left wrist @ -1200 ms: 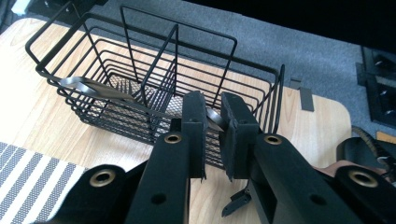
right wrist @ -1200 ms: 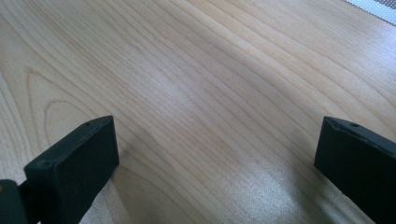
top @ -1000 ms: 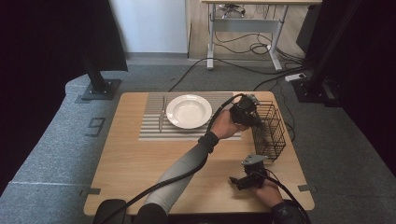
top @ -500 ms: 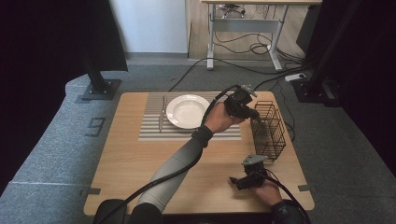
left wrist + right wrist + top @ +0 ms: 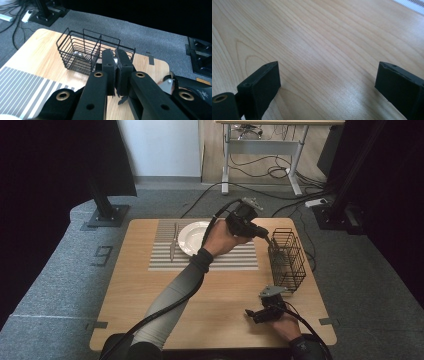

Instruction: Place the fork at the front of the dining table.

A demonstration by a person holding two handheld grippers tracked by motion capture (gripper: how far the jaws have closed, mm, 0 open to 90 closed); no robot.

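The left gripper is held raised on an outstretched forearm, its jaws pressed together on a thin metal piece. The right gripper is held low near the body, jaws set wide apart, having just narrowed slightly with nothing between them.

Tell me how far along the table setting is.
Done: a plate sits on the striped mat with a fork beside it. In hand: the left hand-held gripper pinches something metal above the wire basket. Left: a utensil still lies in the basket.
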